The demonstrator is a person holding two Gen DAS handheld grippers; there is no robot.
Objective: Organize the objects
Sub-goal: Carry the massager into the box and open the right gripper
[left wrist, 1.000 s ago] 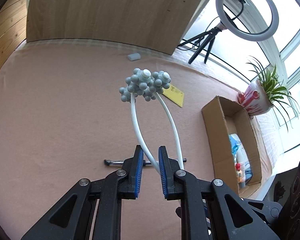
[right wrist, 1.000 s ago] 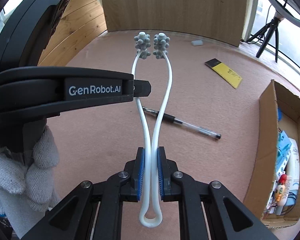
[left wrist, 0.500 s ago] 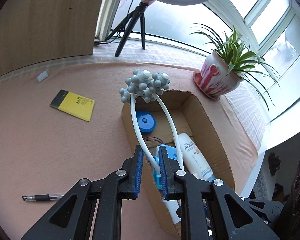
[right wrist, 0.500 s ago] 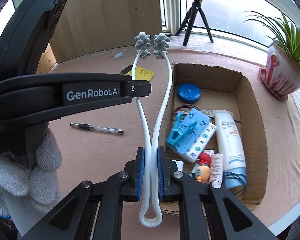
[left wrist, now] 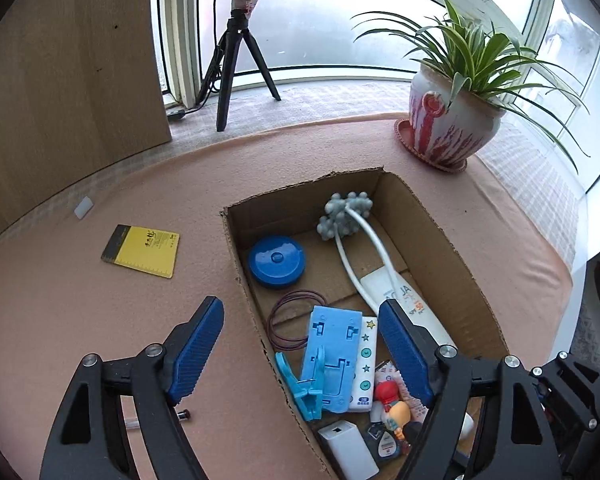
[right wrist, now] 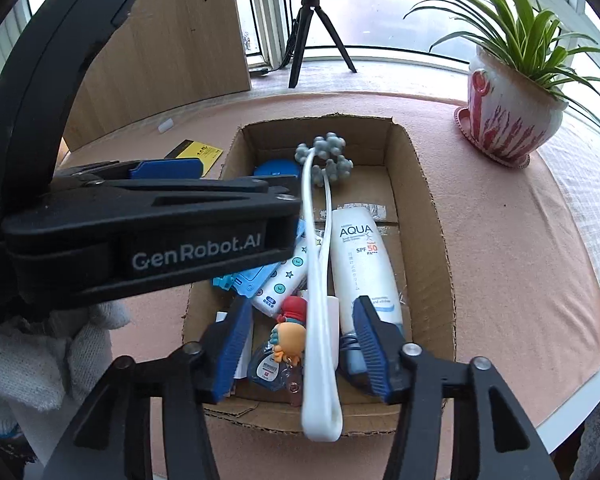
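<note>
A white two-armed massager (left wrist: 364, 248) with grey knobbly heads lies loose and slanted in the cardboard box (left wrist: 440, 236), heads toward the far end. My left gripper (left wrist: 300, 352) hovers over the box's near left corner. Its jaws are opening wide and grip nothing. In the right wrist view the massager (right wrist: 318, 280) looks blurred, and its looped end sits between the blue pads of my right gripper (right wrist: 300, 344). Those jaws are opening too, and the pads stand clear of the loop. The box (right wrist: 432, 200) lies below them.
The box holds a blue round case (left wrist: 276, 260), a sunscreen tube (right wrist: 362, 256), a blue plastic stand (left wrist: 332, 360) and small toys. A yellow notepad (left wrist: 142, 250) lies left of it. A potted plant (left wrist: 452, 124) and a tripod (left wrist: 236, 68) stand behind. A gloved hand (right wrist: 40, 360) holds the left gripper.
Both grippers carried the massager from above the pen to over the box. Both have opened and let go, and the massager has dropped into the box.
</note>
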